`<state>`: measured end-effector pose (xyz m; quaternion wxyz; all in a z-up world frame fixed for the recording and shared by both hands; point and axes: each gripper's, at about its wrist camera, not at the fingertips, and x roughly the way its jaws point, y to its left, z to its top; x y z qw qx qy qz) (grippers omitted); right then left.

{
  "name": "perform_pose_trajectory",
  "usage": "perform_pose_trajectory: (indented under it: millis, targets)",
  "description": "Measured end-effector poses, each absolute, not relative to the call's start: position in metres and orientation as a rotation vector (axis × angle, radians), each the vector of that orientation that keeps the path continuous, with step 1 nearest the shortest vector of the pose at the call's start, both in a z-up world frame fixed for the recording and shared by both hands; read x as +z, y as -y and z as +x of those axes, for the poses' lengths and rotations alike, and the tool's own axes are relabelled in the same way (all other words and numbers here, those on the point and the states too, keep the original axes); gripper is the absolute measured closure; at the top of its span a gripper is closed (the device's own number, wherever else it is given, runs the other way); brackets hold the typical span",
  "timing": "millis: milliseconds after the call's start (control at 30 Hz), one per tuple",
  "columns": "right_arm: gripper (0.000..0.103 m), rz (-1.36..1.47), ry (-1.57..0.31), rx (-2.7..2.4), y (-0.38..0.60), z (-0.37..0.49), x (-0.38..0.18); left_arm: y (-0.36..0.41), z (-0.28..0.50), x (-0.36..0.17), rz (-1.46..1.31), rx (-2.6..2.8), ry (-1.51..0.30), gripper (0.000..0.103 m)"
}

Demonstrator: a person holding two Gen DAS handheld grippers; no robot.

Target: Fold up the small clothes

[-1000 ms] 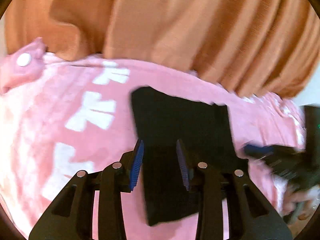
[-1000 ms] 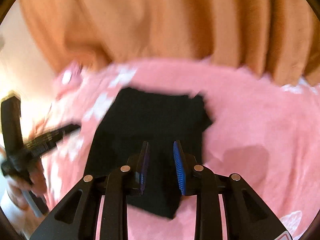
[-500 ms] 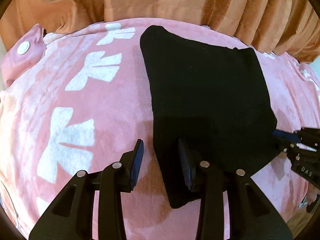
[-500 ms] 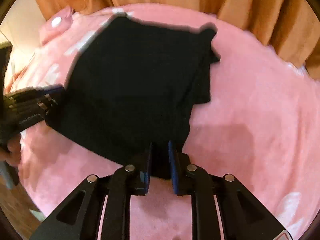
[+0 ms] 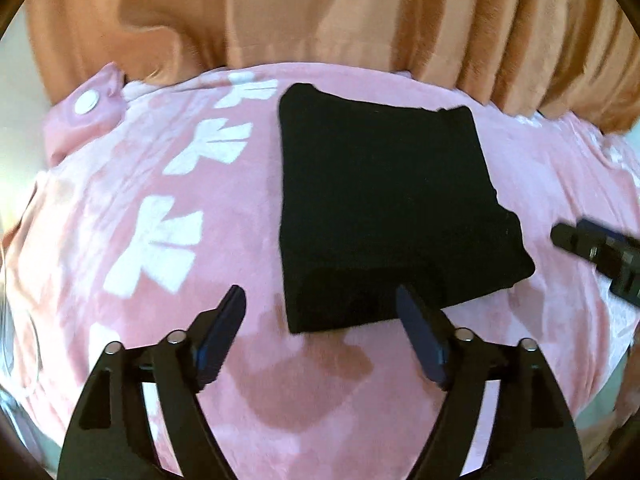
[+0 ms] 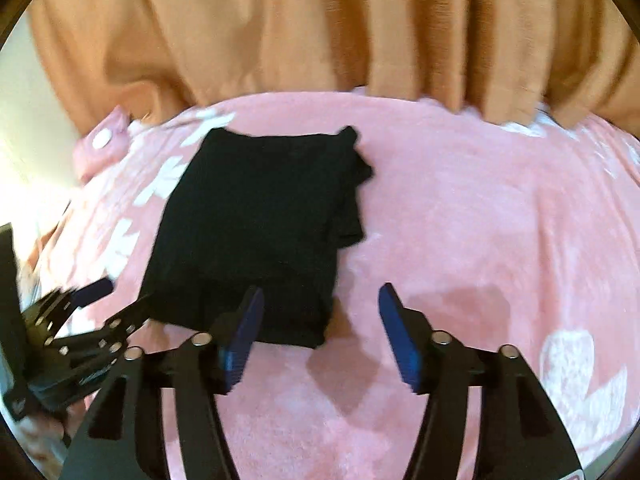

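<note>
A small black garment point(image 5: 384, 208) lies folded into a rough rectangle on a pink blanket point(image 5: 168, 168). My left gripper point(image 5: 320, 320) hovers just short of the garment's near left corner, its jaws opening wide with nothing pressed between them. In the right wrist view the same black garment point(image 6: 264, 224) lies left of centre, a loose flap sticking out on its right side. My right gripper point(image 6: 320, 320) stands over the near right corner, jaws opening, pads off the cloth. Each view shows the other gripper at its edge: the right gripper point(image 5: 596, 252) and the left gripper point(image 6: 80, 320).
An orange curtain point(image 5: 360, 16) hangs along the far edge of the blanket. A pink pillow corner with a white button point(image 5: 86, 102) lies at the far left. The blanket's white leaf prints point(image 5: 160, 240) run down its left side.
Both grippers let go of the black garment's near edge, opened wide and drew back. The garment now lies flat, folded over on the blanket.
</note>
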<state>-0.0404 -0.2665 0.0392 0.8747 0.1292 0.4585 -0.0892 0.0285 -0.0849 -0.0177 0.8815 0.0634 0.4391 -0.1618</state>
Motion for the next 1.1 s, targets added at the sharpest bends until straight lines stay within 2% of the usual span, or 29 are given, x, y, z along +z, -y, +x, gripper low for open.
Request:
perform_pose_trajectory:
  millis: [267,500,1100]
  targets:
    - [0.038,0.283,-1.003,-0.235,0.245,-0.064,0.014,0.075,0.011,-0.026,0.085,-0.27,-0.943,0.024]
    - [0.033,0.216,-0.98,-0.246,0.226,-0.075,0.011,0.076,0.0,-0.032,0.142,-0.246,-0.919,0.024]
    - [0.03,0.201,-1.008,-0.265,0.217,-0.071,0.001,0.088,0.001,-0.033,0.147,-0.225,-0.911,0.024]
